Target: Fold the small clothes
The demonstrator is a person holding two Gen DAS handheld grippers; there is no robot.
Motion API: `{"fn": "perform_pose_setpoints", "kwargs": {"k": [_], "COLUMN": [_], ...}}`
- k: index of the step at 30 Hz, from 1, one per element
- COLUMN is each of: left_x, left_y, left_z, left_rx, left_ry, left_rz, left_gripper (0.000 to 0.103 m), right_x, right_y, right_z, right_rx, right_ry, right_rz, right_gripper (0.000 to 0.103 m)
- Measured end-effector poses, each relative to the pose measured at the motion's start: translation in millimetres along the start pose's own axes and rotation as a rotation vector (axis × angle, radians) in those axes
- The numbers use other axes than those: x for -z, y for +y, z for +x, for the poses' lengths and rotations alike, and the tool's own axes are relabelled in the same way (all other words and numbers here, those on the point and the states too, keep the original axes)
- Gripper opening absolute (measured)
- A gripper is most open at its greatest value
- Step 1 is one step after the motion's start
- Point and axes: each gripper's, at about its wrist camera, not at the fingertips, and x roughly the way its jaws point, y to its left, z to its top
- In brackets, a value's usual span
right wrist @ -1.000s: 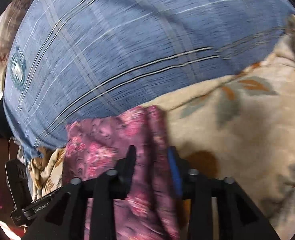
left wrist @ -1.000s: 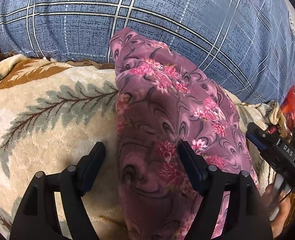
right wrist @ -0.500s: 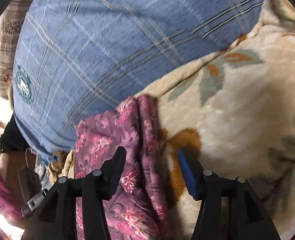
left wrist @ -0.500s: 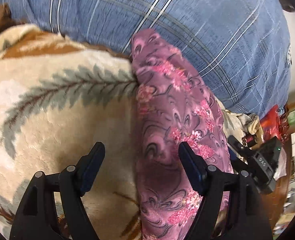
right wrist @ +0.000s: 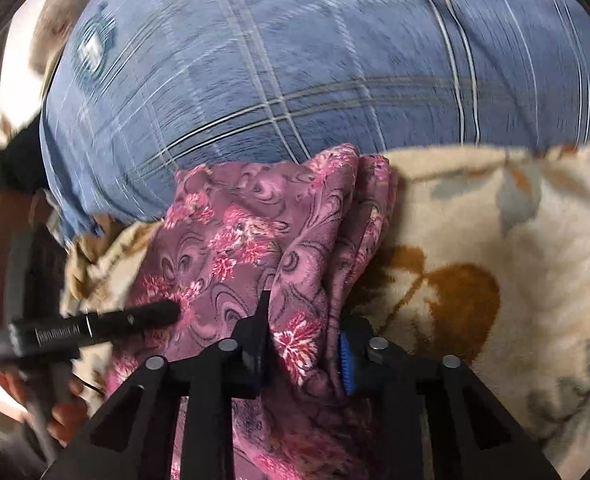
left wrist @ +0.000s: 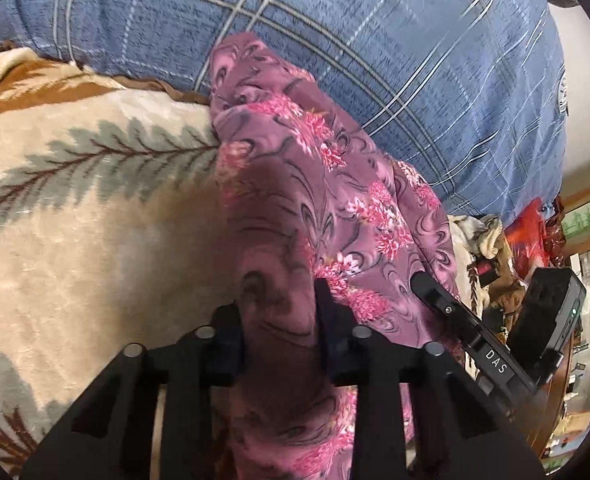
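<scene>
A: Changed since the earlier frames: both tongs' jaws have just been closing. Left gripper [left wrist: 279, 336] stood wide over the cloth; now its jaws pinch a ridge of the floral garment [left wrist: 315, 200] between them. Right gripper [right wrist: 305, 344] opened briefly, then closed on the bunched right edge of the same garment [right wrist: 255, 240].

B: Item location?

A: Garment, purple with pink flowers, one piece. Lies as a long band on the cream leaf-patterned blanket [left wrist: 75, 220], its far end against the blue plaid cushion [left wrist: 335, 40]. Near end runs under both tools. Left to right in the left wrist view: blanket, left gripper on cloth, then the right gripper's finger [left wrist: 435, 292] resting on the cloth's right side.

B: Handling note for the step?

A: Judged step: lift the near end and carry it toward the far end to halve the band. Recommend raising both grips together and level, keeping the held edge taut between them. Thin cloth; a pinch on the top layer only would likely leave the lower layers behind. Whether all layers are caught cannot be told.
</scene>
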Motion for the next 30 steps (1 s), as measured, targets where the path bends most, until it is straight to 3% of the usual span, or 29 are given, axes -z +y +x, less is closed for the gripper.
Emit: {"fn": "perform_pose_setpoints", "kwargs": {"k": [8,17,19,20,21,23,24,26,28,30], "left_x": [24.7,84.5,100.5,109.9,115.0,123.6,125.6,127.6,123.3,112.9], "left_y": [-3.5,50.2,66.9,81.4,89.8,117.0,126.2,138.7,139.2,132.0], "left_z": [-50.8,-130.2,-140.5,-143.4,-141.0,-127.0,-124.5,-136.6,-150.9,-164.9], "left_rx": [-0.026,-0.082,-0.102,-0.126,-0.138,-0.179,-0.152,-0.090,-0.087,-0.084], "left_ry": [-0.061,-0.079,-0.081,-0.076,-0.064,-0.004,0.006,-0.008,-0.053,-0.121], "left_rz": [0.057,0.053,0.038,0.020,0.007,-0.043,-0.063,-0.102,-0.093,-0.062], "left_gripper": [0.024,0.026,0.031,0.042,0.046,0.057,0.061,0.061,0.060,0.061], "right_x": [23.9,81.6,98.7,108.4,119.3,139.7,149.7,152.5,144.3,130.3], "right_y": [29.0,97.2,109.1,112.5,114.8,117.4,117.1,114.9,110.2,104.3], "right_z": [-42.0,-60.0,-57.0,-53.1,-45.3,-21.1,-9.8,-15.1,-27.1,-41.1], "right_rx": [-0.013,-0.187,-0.252,-0.282,-0.303,-0.278,-0.236,-0.243,-0.228,-0.205], "right_ry": [-0.105,-0.078,-0.072,-0.069,-0.054,0.028,0.056,0.024,0.012,-0.065], "right_rz": [0.025,0.028,0.048,0.061,0.074,0.094,0.100,0.112,0.133,0.161], "right_gripper": [0.024,0.024,0.024,0.025,0.026,0.029,0.034,0.036,0.040,0.040]}}
